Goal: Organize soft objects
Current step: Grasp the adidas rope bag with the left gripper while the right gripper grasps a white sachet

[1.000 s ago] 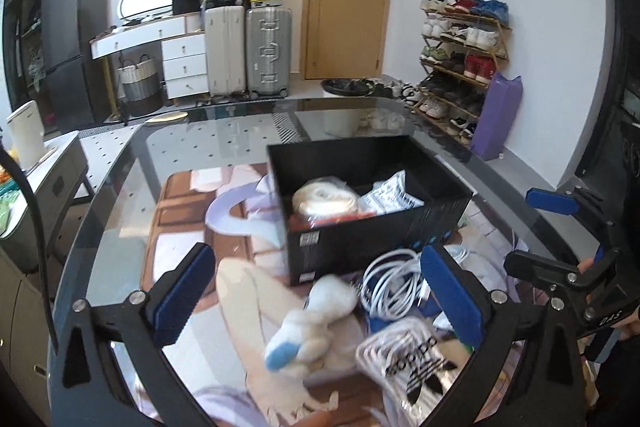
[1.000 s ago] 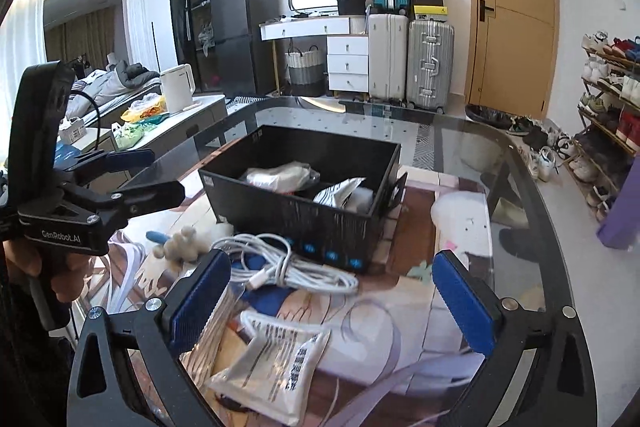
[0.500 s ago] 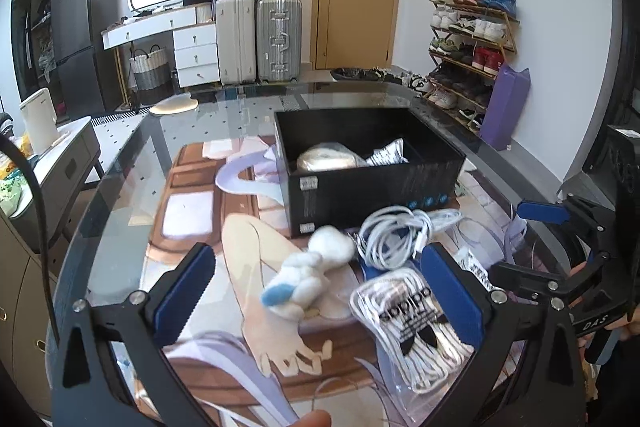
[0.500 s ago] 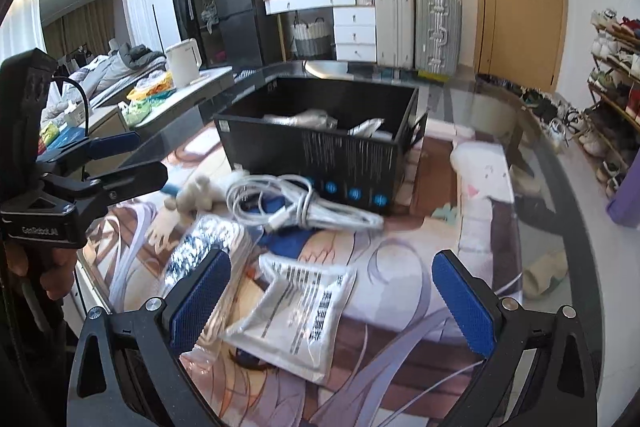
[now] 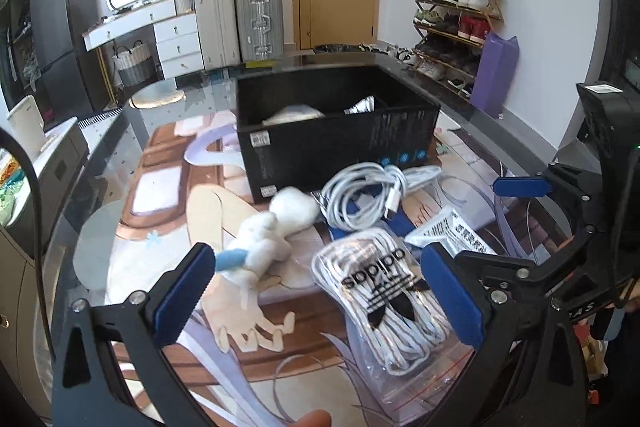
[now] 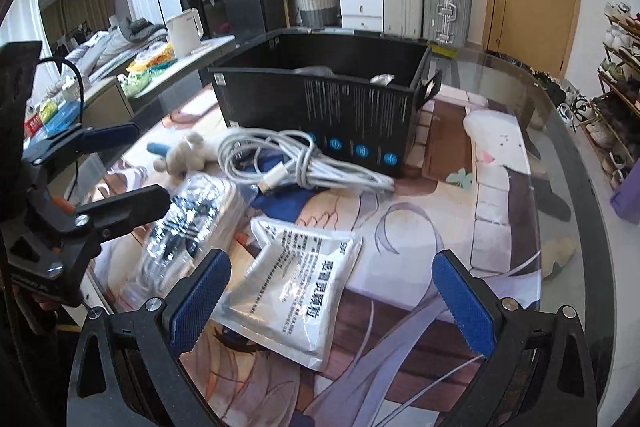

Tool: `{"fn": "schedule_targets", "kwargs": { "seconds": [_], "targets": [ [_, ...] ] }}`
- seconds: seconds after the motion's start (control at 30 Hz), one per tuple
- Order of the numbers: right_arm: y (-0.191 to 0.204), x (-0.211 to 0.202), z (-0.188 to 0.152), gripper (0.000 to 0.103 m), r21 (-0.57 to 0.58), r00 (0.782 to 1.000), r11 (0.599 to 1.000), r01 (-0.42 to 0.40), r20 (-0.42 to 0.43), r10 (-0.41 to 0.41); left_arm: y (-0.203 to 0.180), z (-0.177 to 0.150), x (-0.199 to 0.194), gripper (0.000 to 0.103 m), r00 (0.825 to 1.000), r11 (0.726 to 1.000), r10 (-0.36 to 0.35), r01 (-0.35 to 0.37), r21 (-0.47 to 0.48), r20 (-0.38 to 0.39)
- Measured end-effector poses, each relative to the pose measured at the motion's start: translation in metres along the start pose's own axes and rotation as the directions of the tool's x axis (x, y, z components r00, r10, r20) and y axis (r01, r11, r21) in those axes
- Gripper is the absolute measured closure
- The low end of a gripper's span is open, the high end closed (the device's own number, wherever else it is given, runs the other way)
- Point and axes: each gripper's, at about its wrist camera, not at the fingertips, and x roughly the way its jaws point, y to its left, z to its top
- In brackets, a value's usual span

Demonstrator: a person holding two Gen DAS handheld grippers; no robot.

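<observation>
A black box [image 5: 336, 131] [image 6: 320, 99] stands on the glass table and holds a few soft packets. In front of it lie a white plush toy with a blue end [image 5: 272, 231] [image 6: 182, 155], a coiled white cable [image 5: 364, 195] [image 6: 288, 159], a clear adidas bag of white laces [image 5: 384, 299] [image 6: 188, 227] and a silver foil pouch [image 5: 452, 231] [image 6: 296, 287]. My left gripper [image 5: 320, 291] is open and empty, low over the plush and lace bag. My right gripper [image 6: 332, 299] is open and empty over the foil pouch.
The round glass table [image 6: 560, 155] covers a printed mat and ends close on the right. Suitcases [image 5: 240, 19], a white dresser [image 5: 160, 35], a door and a shoe rack [image 5: 456, 23] stand behind. A side counter with a kettle [image 6: 184, 35] is to the left.
Both grippers have pulled back from the box and dropped lower toward the table. The lace bag and foil pouch now fill the near view. Both stay open; nothing was picked up.
</observation>
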Motion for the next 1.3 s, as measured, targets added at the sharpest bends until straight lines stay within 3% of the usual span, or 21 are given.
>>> {"fn": "schedule_targets", "kwargs": {
  "seconds": [0.73, 1.3],
  "targets": [
    [-0.022, 0.007, -0.009, 0.001, 0.022, 0.998, 1.0, 0.015, -0.055, -0.014, -0.019, -0.01, 0.015, 0.0, 0.989, 0.995, -0.089, 0.093, 0.028, -0.12],
    [-0.012, 0.012, -0.008, 0.001, -0.007, 0.998, 0.999, 0.038, -0.04, -0.038, -0.02, -0.014, 0.024, 0.0, 0.981, 0.993, -0.085, 0.098, 0.068, -0.175]
  ]
}}
